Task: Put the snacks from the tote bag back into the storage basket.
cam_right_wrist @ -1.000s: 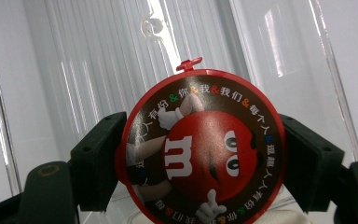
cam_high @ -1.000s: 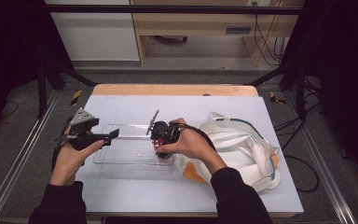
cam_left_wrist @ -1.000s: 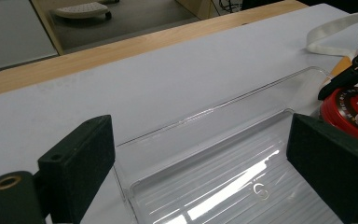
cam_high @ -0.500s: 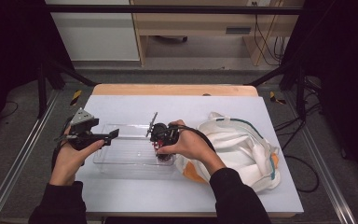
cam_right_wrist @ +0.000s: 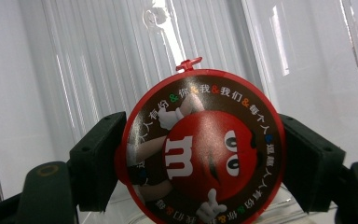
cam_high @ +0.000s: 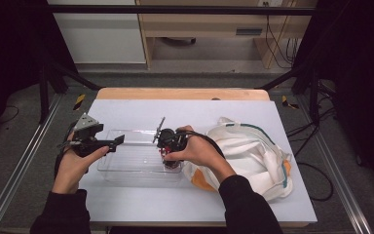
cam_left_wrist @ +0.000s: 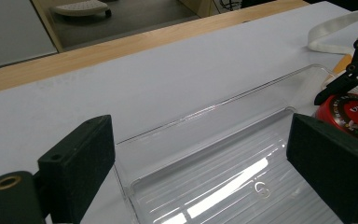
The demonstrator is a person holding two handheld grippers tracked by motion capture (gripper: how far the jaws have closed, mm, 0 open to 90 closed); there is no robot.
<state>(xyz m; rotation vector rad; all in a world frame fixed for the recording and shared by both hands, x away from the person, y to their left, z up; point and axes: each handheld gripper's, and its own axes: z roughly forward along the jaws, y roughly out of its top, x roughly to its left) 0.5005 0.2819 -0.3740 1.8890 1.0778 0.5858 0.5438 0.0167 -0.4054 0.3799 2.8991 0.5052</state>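
Observation:
A round red candy tub point(cam_right_wrist: 200, 149) with a cartoon face on its lid sits between the black jaws of my right gripper point(cam_right_wrist: 199, 163), whose pads press on its two sides. In the high view the right gripper point(cam_high: 168, 157) points down and holds the tub point(cam_high: 171, 165) at the right end of a clear plastic tray point(cam_high: 126, 168). My left gripper point(cam_high: 118, 142) hovers over the tray's left end. Its jaws point(cam_left_wrist: 205, 163) stand wide open with nothing between them, above the tray's ribbed floor point(cam_left_wrist: 223, 186). The tub point(cam_left_wrist: 354, 116) also shows at the right of the left gripper view.
A white cloth bag point(cam_high: 253, 151) with teal and orange trim lies on the white tabletop point(cam_high: 141, 109) just right of the tray. A wooden strip point(cam_high: 180, 93) runs along the table's far edge. Dark frame rails flank the table.

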